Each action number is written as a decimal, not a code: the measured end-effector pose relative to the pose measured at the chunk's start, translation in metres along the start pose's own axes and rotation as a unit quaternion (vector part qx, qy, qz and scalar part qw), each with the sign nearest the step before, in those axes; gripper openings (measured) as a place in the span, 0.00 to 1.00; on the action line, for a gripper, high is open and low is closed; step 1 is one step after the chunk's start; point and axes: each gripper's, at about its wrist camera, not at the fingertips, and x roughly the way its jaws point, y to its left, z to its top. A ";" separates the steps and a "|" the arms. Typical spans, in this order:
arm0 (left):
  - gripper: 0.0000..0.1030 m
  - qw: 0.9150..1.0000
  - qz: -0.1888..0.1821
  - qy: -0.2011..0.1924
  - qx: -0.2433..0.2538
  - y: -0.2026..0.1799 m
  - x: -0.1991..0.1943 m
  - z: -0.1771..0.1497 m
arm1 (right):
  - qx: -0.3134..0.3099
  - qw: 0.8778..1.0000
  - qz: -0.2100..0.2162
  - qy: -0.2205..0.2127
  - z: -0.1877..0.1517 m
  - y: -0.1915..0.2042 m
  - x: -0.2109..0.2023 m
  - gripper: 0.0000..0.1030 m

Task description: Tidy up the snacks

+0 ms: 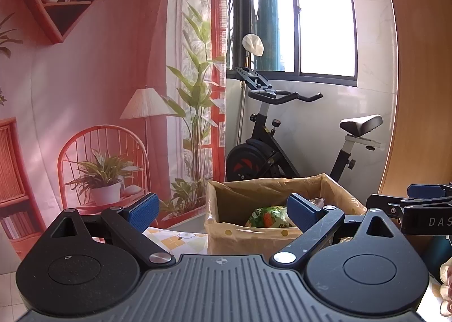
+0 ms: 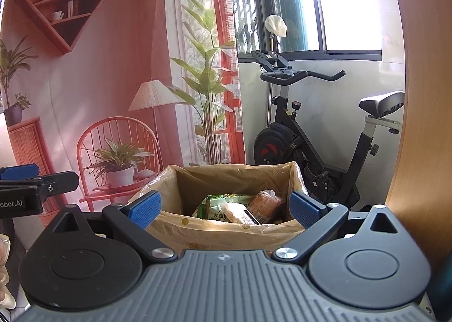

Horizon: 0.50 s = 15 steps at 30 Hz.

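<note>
A tan paper-lined box (image 1: 243, 240) (image 2: 223, 234) stands on the table just ahead of both grippers. Inside lie a green snack packet (image 1: 268, 216) (image 2: 220, 207) and a brown wrapped snack (image 2: 265, 202). My left gripper (image 1: 223, 212) is open with nothing between its blue pads, aimed at the box's left part. My right gripper (image 2: 226, 209) is open too, empty, and centred on the box opening. Each gripper shows at the edge of the other's view: the right gripper (image 1: 418, 203) and the left gripper (image 2: 31, 183).
A patterned tablecloth (image 1: 175, 240) covers the table left of the box. Behind stand a printed room backdrop (image 1: 99, 96), an exercise bike (image 1: 282, 147) (image 2: 310, 138) under a window, and a wooden panel (image 2: 421, 124) on the right. A person's fingers (image 1: 447, 288) show at the edge.
</note>
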 end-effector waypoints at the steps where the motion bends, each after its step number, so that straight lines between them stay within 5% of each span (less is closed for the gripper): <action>1: 0.95 1.000 0.000 0.000 0.000 0.000 0.000 0.000 | 0.000 1.000 0.000 0.000 -0.001 0.000 0.000 0.96; 15: 0.95 1.000 0.004 0.002 -0.008 0.001 -0.001 -0.001 | 0.002 1.000 -0.001 0.002 -0.004 0.000 0.000 0.96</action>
